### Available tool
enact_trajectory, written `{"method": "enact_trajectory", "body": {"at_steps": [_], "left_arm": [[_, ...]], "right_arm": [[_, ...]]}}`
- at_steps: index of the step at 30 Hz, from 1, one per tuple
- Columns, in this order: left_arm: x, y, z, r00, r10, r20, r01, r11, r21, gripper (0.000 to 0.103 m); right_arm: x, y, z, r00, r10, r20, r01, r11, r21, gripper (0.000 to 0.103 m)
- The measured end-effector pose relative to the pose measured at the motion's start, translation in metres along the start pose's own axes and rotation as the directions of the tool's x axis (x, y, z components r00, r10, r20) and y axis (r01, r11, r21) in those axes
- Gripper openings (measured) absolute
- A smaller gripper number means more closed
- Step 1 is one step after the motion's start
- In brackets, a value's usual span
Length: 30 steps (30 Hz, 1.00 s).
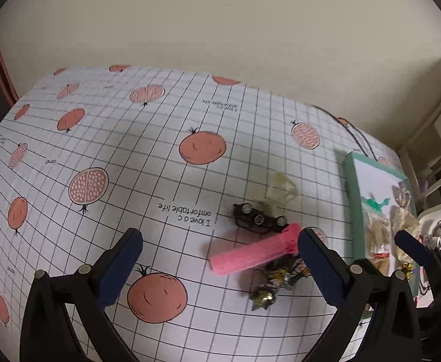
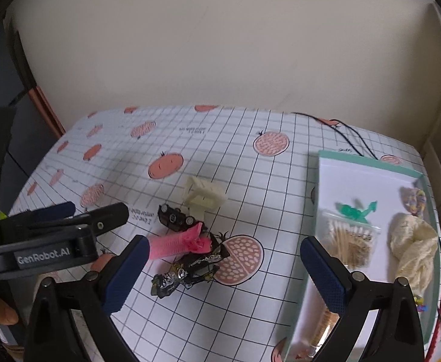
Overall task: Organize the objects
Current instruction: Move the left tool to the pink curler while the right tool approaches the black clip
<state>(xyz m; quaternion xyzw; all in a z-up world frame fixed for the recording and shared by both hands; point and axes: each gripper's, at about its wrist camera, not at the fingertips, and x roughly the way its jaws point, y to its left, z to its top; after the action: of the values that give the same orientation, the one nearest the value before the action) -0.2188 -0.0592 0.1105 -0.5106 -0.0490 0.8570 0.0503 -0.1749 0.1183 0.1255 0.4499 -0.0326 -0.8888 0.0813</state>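
Clutter pile (image 2: 187, 247) lies btwn right tongs (image 2: 222, 274), spread wide; left tongs (image 1: 220, 267) wide too.

A white oilcloth-covered tabletop (image 2: 250, 298), ruled with a black grid and printed with orange pomegranates, whole and halved, plus small lines of lettering, fills most of the room's middle. Behind it stands a plain cream wall (image 2: 220, 45). A thin black cable (image 2: 345, 134) trails across the far right corner of the cloth. Past the left edge is a dark cabinet with a reddish-brown wooden edge (image 2: 46, 108). To the right, off the cloth, pale shelving (image 1: 437, 138) rises beside the wall, its contents too blurred to make out.
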Motion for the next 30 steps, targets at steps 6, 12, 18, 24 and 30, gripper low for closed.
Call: {"method": "enact_trajectory", "body": {"at_steps": [6, 12, 18, 24, 30], "left_arm": [[0.01, 0.008, -0.001, 1.0, -0.005, -0.007, 0.005, 1.0, -0.002, 0.102], [0.02, 0.012, -0.004, 1.0, -0.011, -0.028, 0.012, 1.0, 0.012, 0.102], [0.026, 0.01, -0.007, 0.999, -0.007, -0.042, 0.009, 0.999, 0.033, 0.102], [0.032, 0.003, -0.009, 0.998, -0.002, -0.057, 0.005, 0.998, 0.055, 0.102], [0.037, 0.001, -0.012, 0.998, -0.003, -0.069, 0.007, 0.998, 0.057, 0.102]], "right_arm": [[0.029, 0.006, -0.011, 0.998, 0.016, -0.062, -0.017, 1.0, -0.011, 0.101], [0.051, 0.012, -0.022, 0.993, 0.029, -0.117, -0.03, 1.0, -0.002, 0.101], [0.066, 0.021, -0.028, 0.989, 0.03, -0.146, -0.031, 0.999, -0.005, 0.101], [0.076, 0.022, -0.032, 0.988, 0.03, -0.154, -0.028, 0.999, 0.017, 0.101], [0.083, 0.025, -0.036, 0.987, 0.01, -0.158, -0.01, 1.0, 0.002, 0.101]]}}
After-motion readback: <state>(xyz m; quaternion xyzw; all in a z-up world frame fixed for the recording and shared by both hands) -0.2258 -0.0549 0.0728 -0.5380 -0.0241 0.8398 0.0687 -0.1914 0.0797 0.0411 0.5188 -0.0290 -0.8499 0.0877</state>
